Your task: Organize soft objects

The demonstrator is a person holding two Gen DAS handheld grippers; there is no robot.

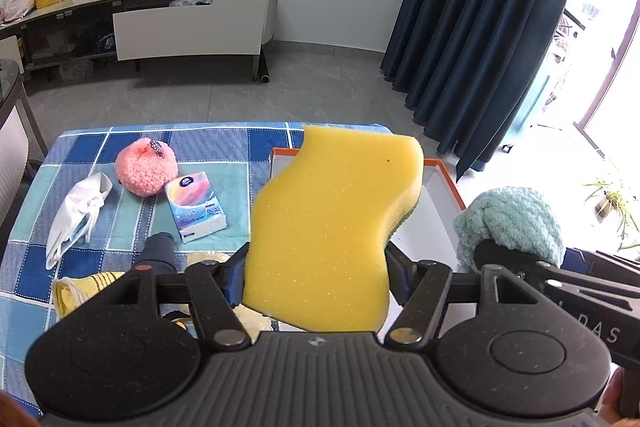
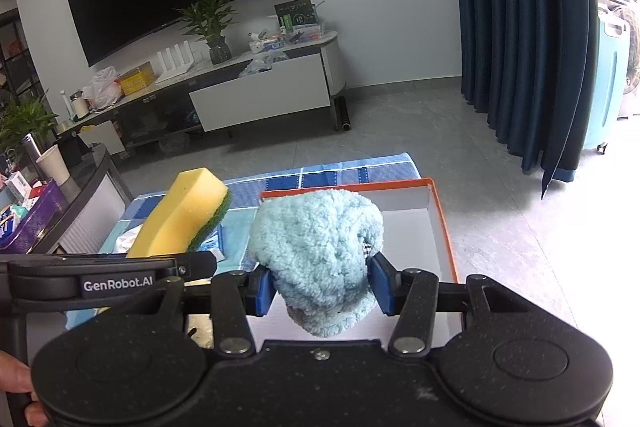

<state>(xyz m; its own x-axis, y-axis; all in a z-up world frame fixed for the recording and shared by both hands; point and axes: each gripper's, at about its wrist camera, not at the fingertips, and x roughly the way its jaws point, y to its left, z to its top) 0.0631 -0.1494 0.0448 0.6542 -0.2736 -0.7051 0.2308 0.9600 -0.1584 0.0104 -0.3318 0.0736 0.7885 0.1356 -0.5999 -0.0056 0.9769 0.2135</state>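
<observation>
My left gripper (image 1: 316, 271) is shut on a yellow sponge (image 1: 336, 227) with a green scouring side, held above the table beside the orange-rimmed white box (image 1: 444, 187). The sponge also shows in the right wrist view (image 2: 184, 215). My right gripper (image 2: 320, 287) is shut on a fluffy light-blue plush (image 2: 316, 247), held over the box (image 2: 440, 223); the plush also shows in the left wrist view (image 1: 508, 223). On the blue checked cloth (image 1: 132, 143) lie a pink fluffy ball (image 1: 146, 167), a tissue pack (image 1: 196, 205), a white cloth (image 1: 76, 215) and a dark sock (image 1: 160, 251).
A yellow striped cloth (image 1: 84, 287) lies at the near left of the table. A TV stand (image 1: 188, 23) stands across the grey floor, dark blue curtains (image 1: 480, 27) at right. A glass side table (image 2: 64, 195) with clutter is at left.
</observation>
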